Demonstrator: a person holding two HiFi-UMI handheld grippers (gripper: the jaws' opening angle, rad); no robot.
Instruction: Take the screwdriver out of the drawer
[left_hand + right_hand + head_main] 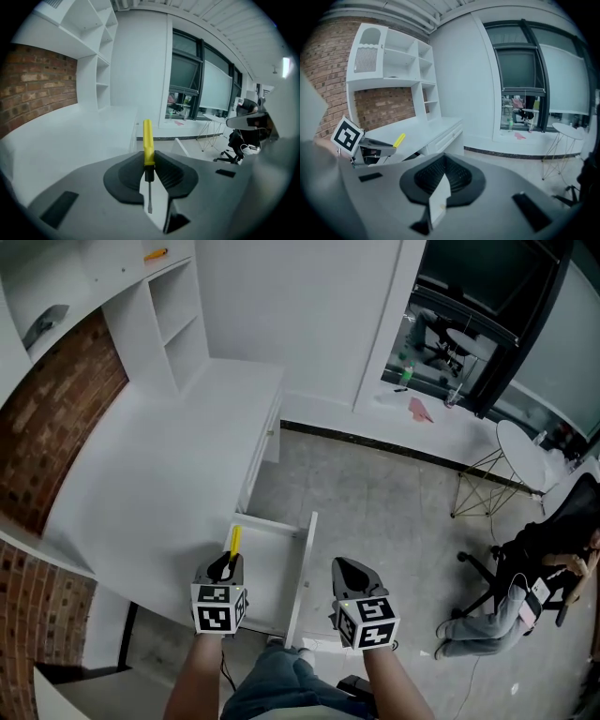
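The left gripper [225, 567] pinches a screwdriver [148, 140] between its narrowed fingers. The black collar sits at the pads, the yellow handle sticks out past the fingertips, and the metal blade points back behind them. Beside it, the right gripper [444, 160] has its fingers pressed together with nothing between them. Each gripper carries a cube with black-and-white square markers. The open white drawer [307, 559] lies just below and between the two sets of fingertips. Beyond the left fingers are the white desk [159, 465], a shelf unit [393, 61] and a brick wall [37, 89].
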